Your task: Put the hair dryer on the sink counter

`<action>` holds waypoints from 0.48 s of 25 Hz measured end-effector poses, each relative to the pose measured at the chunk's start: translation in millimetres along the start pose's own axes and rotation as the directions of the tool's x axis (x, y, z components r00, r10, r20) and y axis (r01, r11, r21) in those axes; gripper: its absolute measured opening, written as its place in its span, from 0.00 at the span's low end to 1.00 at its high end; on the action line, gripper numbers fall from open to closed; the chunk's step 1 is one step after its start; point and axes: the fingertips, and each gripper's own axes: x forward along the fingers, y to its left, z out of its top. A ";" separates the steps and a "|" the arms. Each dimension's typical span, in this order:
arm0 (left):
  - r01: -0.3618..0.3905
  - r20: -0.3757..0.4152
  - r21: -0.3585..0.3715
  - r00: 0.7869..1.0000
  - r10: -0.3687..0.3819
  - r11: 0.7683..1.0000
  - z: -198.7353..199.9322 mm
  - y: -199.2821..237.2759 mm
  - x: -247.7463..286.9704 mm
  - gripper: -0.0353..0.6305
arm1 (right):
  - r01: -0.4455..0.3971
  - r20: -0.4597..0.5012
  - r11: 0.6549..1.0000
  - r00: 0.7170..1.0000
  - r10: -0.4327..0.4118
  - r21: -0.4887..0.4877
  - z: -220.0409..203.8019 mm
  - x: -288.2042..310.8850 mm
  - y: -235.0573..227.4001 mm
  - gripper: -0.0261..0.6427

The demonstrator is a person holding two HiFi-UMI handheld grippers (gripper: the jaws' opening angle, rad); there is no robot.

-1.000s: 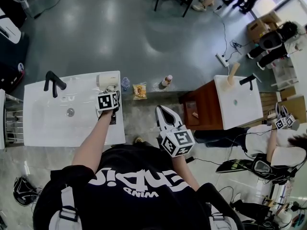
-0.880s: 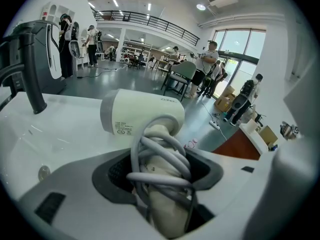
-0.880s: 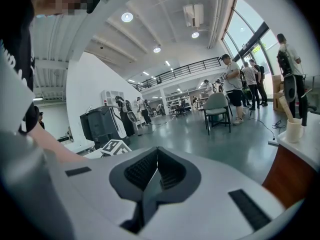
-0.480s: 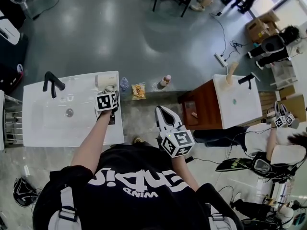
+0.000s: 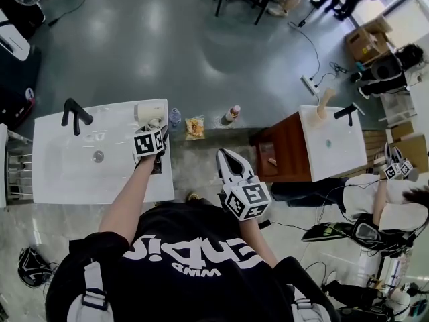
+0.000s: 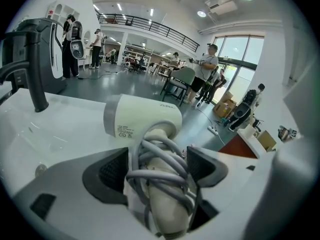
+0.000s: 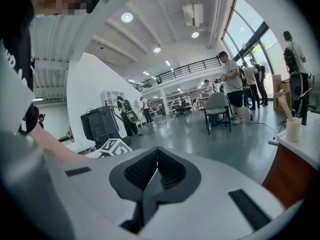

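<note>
I find the left gripper (image 6: 157, 166) with its jaws opening. The hair dryer (image 6: 142, 119) has its handle standing between them, and the grey cord (image 6: 161, 170) is wound round that handle. The ribbed pads (image 6: 111, 171) stand on either side of the cord; I see no firm pressure from them, though the gap is too narrow to judge closely. From the head view, the dryer lies on the white sink counter (image 5: 67, 173), at its far right corner, barrel pointing away from me, with this gripper's marker cube directly over the handle. The black faucet (image 5: 74, 115) stands at the counter's far left, well apart from the dryer, and the basin drain (image 5: 98, 156) lies between them. My right gripper (image 7: 156, 171) is pressed together and holds nothing; it hangs over the floor to the right of the counter, touching no surface. On the floor just beyond the counter's right edge stand a clear bottle (image 5: 175, 117), a snack packet (image 5: 195, 127) and a second bottle (image 5: 231, 114).
</note>
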 end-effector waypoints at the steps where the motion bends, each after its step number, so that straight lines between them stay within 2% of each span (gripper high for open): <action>1: -0.002 0.003 0.003 1.000 0.002 1.000 0.8 0.3 -0.9 0.60 | -0.001 0.001 1.000 1.000 0.001 0.000 0.2 0.3 0.0 0.07; 6: -0.007 0.051 0.039 0.999 0.005 0.999 12.0 -0.2 -12.1 0.60 | 0.001 0.000 1.000 1.000 -0.001 0.004 -0.3 0.8 1.5 0.07; 12: 0.024 0.094 0.052 0.995 -0.028 0.998 22.7 -9.8 -29.7 0.60 | -0.008 -0.001 1.000 1.000 0.008 0.008 -1.4 2.5 1.8 0.07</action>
